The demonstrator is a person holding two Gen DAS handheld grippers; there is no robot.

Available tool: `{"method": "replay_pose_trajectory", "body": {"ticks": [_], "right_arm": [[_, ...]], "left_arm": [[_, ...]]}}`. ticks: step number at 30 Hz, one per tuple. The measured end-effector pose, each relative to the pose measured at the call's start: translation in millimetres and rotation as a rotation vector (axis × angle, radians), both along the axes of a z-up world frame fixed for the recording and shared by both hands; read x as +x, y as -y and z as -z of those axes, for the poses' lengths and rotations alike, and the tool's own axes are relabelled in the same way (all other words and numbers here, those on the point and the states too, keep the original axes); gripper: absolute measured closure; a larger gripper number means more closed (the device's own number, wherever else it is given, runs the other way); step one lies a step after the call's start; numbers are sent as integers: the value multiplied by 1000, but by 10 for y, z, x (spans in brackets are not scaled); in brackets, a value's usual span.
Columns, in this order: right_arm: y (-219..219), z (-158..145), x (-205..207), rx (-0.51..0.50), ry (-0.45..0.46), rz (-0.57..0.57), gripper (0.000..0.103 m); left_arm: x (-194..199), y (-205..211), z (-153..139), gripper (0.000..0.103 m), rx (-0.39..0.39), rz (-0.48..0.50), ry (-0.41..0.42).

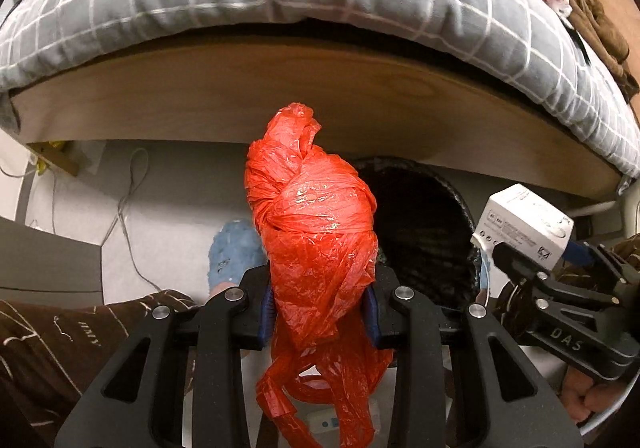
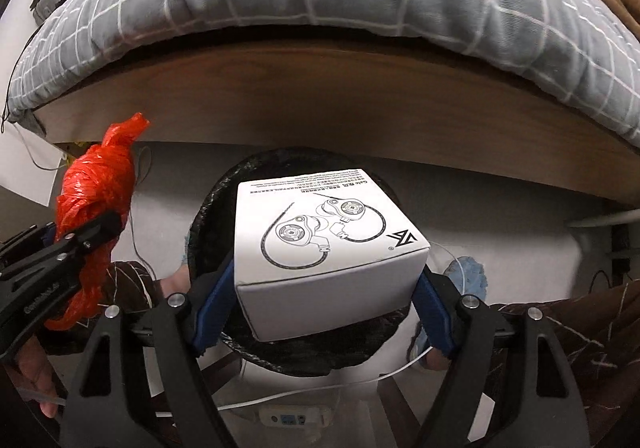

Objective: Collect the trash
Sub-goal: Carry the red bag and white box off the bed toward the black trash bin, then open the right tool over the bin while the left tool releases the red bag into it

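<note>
Your left tongs [image 1: 320,312] pinched the soft, slippery bag [image 1: 316,224] mid-bundle; your right tongs [image 2: 324,288] clamped the light, stiff box [image 2: 320,244] by its sides.

Left wrist view: the camera sits behind the left tool [image 1: 320,312], looking steeply down along its fingers at the floor [image 1: 168,199] beside the bed [image 1: 280,95], close above the bin [image 1: 424,224]. The right tool [image 1: 520,248] enters at its right edge.

Right wrist view: the camera sits behind the right tool [image 2: 324,300], facing the same way, directly over the bin [image 2: 208,215]. The left tool [image 2: 92,236] enters at its left edge.

Both views share the bed [image 2: 320,99], floor [image 2: 500,207] and bin.
</note>
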State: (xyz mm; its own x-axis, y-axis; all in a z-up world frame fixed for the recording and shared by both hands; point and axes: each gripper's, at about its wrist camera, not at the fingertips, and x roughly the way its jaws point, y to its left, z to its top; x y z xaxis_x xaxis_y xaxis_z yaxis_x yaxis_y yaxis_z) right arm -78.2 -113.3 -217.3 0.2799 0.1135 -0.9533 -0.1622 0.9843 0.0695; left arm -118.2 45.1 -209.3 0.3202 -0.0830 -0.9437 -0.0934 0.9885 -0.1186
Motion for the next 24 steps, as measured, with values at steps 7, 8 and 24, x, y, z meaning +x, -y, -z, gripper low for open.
{"method": "replay_pose_trajectory", "body": {"ticks": [7, 8, 24], "right_arm": [[-4, 30, 6, -3, 7, -13, 20], [50, 29, -10, 1, 7, -9, 18], [626, -75, -1, -60, 46, 85, 8]], "left_arm": [[5, -16, -18, 70, 1, 0, 3], [10, -12, -6, 70, 0, 1, 3], [164, 424, 160, 70, -47, 92, -26]]}}
